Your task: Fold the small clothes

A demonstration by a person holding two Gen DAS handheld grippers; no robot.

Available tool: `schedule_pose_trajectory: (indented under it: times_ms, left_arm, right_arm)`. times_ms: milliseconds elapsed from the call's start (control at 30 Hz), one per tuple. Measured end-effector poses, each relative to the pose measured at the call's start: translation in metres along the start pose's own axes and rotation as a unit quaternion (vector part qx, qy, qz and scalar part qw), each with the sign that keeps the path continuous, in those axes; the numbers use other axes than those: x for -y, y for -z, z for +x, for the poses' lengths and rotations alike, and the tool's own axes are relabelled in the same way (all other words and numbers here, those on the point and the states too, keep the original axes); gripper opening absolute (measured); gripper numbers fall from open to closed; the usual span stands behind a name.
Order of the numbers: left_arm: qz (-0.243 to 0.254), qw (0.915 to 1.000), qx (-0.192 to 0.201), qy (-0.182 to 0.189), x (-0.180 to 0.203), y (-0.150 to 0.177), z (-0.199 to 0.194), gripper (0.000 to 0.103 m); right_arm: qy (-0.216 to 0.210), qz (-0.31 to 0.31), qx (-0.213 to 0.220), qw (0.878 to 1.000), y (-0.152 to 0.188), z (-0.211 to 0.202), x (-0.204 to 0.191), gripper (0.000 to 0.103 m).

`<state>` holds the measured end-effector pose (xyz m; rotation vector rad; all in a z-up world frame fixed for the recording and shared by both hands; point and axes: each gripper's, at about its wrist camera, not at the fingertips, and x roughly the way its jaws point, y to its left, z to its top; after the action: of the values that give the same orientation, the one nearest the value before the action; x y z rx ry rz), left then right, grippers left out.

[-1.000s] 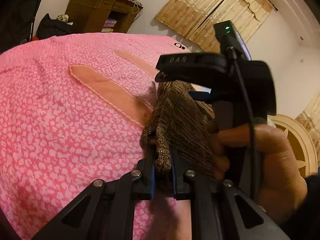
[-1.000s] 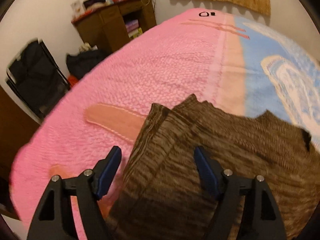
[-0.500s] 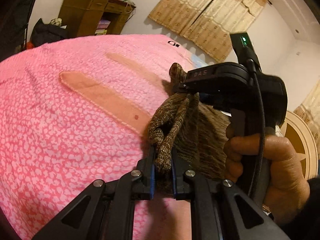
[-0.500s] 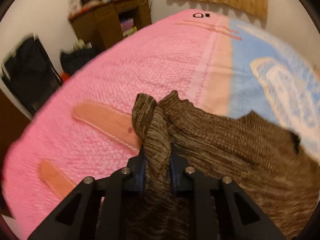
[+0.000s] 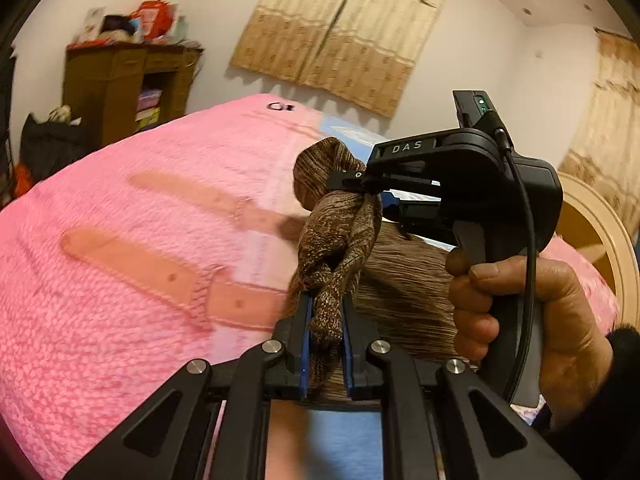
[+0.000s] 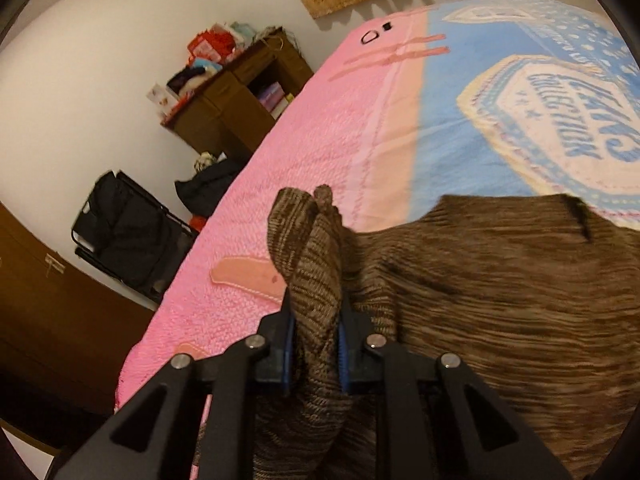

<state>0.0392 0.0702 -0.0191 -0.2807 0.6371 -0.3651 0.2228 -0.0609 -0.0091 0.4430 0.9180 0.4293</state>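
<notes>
A small brown knit garment [image 6: 480, 304] lies on the pink and blue bed cover [image 6: 320, 152]. My left gripper [image 5: 326, 312] is shut on a bunched edge of the garment [image 5: 336, 248] and holds it above the bed. My right gripper [image 6: 316, 320] is shut on another bunched edge, which sticks up between its fingers. In the left wrist view the right gripper [image 5: 352, 178] sits just beyond mine, clamped on the same raised fold, with the person's hand [image 5: 528, 300] on its handle. The rest of the garment trails to the right across the bed.
A brown wooden cabinet [image 5: 124, 84] with clutter on top stands against the far wall. A black bag on a folding rack [image 6: 128, 236] stands beside the bed. Beige curtains [image 5: 340, 28] hang on the wall. The bed's left edge [image 6: 160, 320] is close to my right gripper.
My right gripper was open a second ago and has shut on the garment's edge. Both grippers have risen, lifting the bunched edge off the bed.
</notes>
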Motion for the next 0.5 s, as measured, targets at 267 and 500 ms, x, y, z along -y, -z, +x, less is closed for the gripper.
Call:
schedule_pose_trajectory:
  times_ms: [267,500]
  left_arm:
    - [0.071,0.9961,-0.012,0.05,0.06,0.003,0.009,0.012]
    - [0.134,0.9863,-0.037,0.089,0.115,0.016,0.024,0.012]
  right_arm:
    - [-0.011,0.032,0.041,0.999,0.004,-0.062,0.05,0.019]
    - [0.001,0.059,0.083,0.995,0.007,-0.122,0.113,0.019]
